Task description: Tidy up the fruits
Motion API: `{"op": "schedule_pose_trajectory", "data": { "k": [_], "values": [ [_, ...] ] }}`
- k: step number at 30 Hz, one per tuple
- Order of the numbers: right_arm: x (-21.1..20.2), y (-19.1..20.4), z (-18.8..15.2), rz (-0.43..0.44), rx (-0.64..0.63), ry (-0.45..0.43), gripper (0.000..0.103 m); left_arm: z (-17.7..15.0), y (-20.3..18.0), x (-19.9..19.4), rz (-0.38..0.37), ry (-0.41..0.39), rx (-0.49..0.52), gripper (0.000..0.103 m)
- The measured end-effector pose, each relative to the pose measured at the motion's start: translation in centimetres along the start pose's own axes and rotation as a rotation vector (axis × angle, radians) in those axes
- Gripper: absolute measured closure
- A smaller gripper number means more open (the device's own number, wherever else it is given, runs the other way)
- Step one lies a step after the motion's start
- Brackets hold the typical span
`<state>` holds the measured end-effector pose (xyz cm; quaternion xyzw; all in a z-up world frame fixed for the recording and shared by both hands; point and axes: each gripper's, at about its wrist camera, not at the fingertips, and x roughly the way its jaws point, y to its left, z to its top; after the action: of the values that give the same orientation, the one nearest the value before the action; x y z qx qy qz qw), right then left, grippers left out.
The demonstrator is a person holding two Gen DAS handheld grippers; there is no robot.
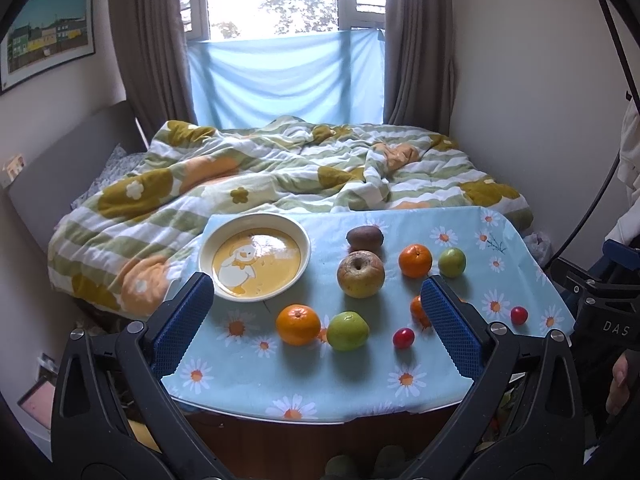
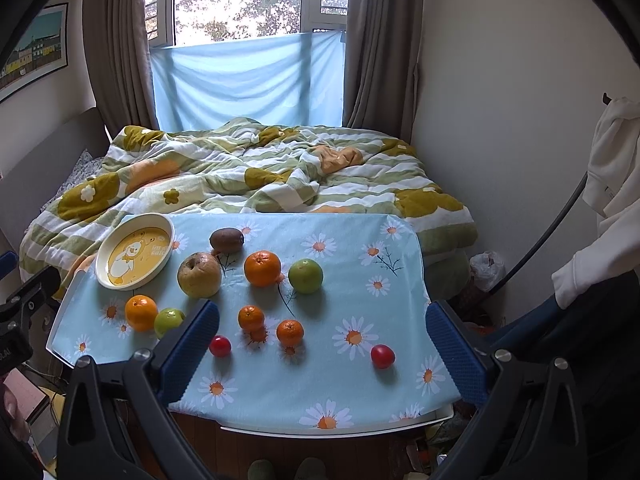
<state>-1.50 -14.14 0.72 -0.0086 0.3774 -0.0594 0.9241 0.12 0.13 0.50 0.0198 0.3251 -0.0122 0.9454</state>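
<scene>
A yellow duck plate (image 1: 208, 258) (image 2: 102, 258) sits empty at the table's far left. Fruits lie loose on the daisy cloth (image 2: 340, 300): a kiwi (image 2: 227, 239), a yellowish apple (image 2: 199, 275), several oranges such as the big one (image 2: 262, 268) and the near-left one (image 1: 298, 324), two green fruits (image 2: 305, 276) (image 1: 347, 331), and two red tomatoes (image 2: 220, 346) (image 2: 382, 356). My left gripper (image 1: 316, 316) is open and empty over the near left part. My right gripper (image 2: 322, 332) is open and empty over the near right part.
A bed with a flowered quilt (image 2: 248, 168) lies just behind the table. The wall is at the right, with a white garment (image 2: 612, 184) hanging. The table's near edge (image 2: 320, 430) is below the grippers. The other gripper's body shows at the right edge of the left wrist view (image 1: 604, 312).
</scene>
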Motion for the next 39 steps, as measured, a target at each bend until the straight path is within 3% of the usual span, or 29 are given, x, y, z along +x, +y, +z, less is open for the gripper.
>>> {"op": "schedule_pose_trajectory", "data": {
  "k": [39],
  "values": [
    [-0.62,-0.08,-0.32,-0.004,-0.003,-0.02,0.0,0.26,-0.23,-0.26,-0.004,-0.012,0.001,0.0]
  ]
}}
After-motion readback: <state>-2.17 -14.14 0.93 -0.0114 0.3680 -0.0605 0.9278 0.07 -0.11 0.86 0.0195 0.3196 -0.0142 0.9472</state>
